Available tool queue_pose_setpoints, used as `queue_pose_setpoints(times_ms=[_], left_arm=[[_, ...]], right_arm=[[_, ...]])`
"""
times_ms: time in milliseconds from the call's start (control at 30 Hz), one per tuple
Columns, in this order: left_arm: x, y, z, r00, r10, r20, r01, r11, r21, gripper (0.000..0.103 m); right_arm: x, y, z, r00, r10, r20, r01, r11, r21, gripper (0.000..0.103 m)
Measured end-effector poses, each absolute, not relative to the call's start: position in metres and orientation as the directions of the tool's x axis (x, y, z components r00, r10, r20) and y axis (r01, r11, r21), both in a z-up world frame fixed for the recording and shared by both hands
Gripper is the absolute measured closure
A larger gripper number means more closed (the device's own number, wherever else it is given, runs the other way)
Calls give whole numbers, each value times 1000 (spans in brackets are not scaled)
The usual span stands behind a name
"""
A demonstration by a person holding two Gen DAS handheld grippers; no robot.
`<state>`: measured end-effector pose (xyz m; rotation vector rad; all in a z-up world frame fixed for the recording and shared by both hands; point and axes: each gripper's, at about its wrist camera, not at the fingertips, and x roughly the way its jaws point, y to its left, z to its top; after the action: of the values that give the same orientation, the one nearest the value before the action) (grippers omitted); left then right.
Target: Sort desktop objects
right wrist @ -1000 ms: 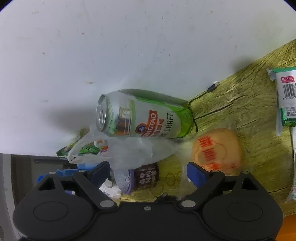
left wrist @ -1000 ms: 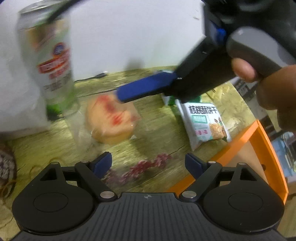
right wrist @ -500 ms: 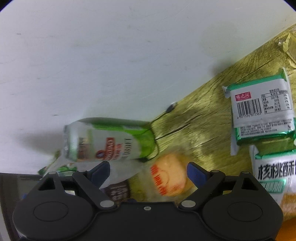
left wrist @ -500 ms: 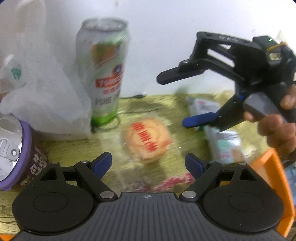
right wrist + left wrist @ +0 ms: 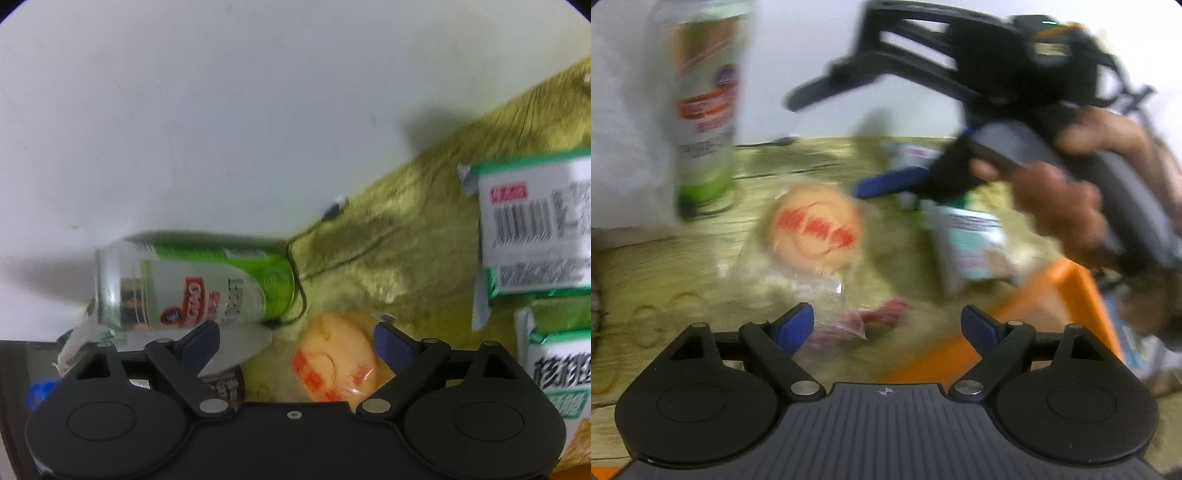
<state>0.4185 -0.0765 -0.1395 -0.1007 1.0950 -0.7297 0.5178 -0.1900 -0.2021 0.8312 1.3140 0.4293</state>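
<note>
We line up on the wrapped bun [image 5: 334, 363], mid-table, near the can [image 5: 192, 282] by the back edge. Right gripper [image 5: 297, 341] and left gripper [image 5: 886, 325] both gape wide, holding nothing. We judge it light, soft, crinkly-slick: pinch its sides gently. Red print unreadable; the can reads "DRAFT".

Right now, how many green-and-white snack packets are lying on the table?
2 that I can see. One packet lies barcode side up near the wall; the other packet lies just in front of it, beside the wrapped round cake. More may lie out of view.
</note>
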Motion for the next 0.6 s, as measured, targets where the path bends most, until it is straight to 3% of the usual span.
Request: queue_pose_setpoints(times_ms=[167, 300, 467, 600], left_arm=[[418, -62, -121, 331, -585, -741, 474, 781, -405, 15], [432, -49, -121, 425, -493, -759, 378, 859, -346, 15], [450, -53, -147, 360, -433, -826, 352, 883, -310, 15], [441, -62, -151, 303, -455, -837, 401, 858, -321, 16]], right_arm=[[510, -204, -196, 262, 696, -669, 185, 644, 743, 13], [501, -214, -190, 271, 677, -684, 203, 655, 728, 13], [501, -211, -196, 219, 664, -715, 225, 678, 700, 12], [514, -200, -205, 196, 659, -726, 211, 695, 687, 12]])
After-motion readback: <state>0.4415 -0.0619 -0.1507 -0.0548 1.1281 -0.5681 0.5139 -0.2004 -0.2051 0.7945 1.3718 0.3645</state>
